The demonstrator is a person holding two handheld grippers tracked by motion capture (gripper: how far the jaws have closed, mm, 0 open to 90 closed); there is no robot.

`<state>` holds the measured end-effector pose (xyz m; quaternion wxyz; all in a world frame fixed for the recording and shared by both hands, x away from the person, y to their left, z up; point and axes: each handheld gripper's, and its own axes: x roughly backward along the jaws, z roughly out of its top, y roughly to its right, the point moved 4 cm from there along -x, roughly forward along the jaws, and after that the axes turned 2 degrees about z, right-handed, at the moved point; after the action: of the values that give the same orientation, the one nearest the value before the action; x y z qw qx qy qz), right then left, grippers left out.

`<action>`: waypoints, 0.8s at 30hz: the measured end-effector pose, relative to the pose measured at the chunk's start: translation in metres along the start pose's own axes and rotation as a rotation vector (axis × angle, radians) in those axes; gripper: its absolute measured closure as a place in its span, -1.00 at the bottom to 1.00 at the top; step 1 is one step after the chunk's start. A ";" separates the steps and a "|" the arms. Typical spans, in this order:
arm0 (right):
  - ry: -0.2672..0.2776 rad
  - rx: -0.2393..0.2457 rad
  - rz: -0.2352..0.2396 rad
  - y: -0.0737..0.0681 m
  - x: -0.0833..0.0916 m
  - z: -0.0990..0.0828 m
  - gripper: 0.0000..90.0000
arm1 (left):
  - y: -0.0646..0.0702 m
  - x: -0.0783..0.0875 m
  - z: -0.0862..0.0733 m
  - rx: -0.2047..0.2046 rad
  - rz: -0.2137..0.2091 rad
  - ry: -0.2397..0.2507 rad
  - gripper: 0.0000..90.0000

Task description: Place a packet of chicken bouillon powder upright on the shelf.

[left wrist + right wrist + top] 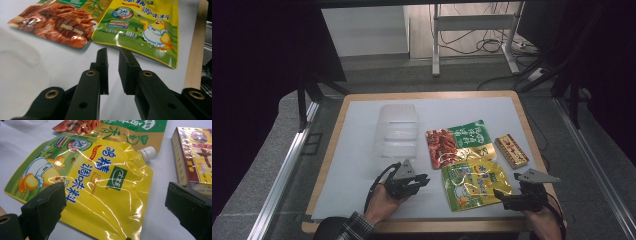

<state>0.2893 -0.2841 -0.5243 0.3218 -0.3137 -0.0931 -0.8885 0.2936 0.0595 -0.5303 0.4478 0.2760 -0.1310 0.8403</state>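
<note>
Now left claw (113, 53) nearly together, empty, right claw (115, 202) wide apart over yellow pouch (82, 182).

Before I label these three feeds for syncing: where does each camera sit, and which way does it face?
High view: above the near table edge, facing forward and down; forearms, left claw, right claw.
Left gripper view: on the left claw, facing the yellow pouch and the meat packet; jaws nearly together.
Right gripper view: on the right claw, over the pouch; jaws wide apart.
All three views share the yellow pouch.
</note>
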 end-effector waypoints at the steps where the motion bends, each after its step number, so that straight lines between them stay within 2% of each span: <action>1: 0.001 0.001 -0.001 0.000 0.000 0.000 -0.92 | 0.001 -0.003 0.002 -0.004 -0.007 0.000 0.79; 8: -0.004 -0.005 -0.003 0.002 0.001 -0.001 -0.91 | 0.006 -0.020 0.012 -0.026 -0.051 0.000 0.89; 18: -0.007 -0.018 -0.007 0.005 0.001 -0.002 -0.91 | 0.015 -0.046 0.021 -0.058 -0.092 0.006 0.98; 21: -0.012 -0.026 -0.014 0.006 0.001 -0.003 -0.91 | 0.022 -0.062 0.023 -0.085 -0.112 -0.008 0.99; 24: -0.010 -0.037 -0.018 0.007 0.001 -0.003 -0.91 | 0.026 -0.071 0.023 -0.093 -0.123 -0.016 0.99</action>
<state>0.2919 -0.2908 -0.5265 0.3076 -0.3232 -0.0809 -0.8913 0.3119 -0.0144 -0.5525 0.5098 0.2692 -0.1565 0.8019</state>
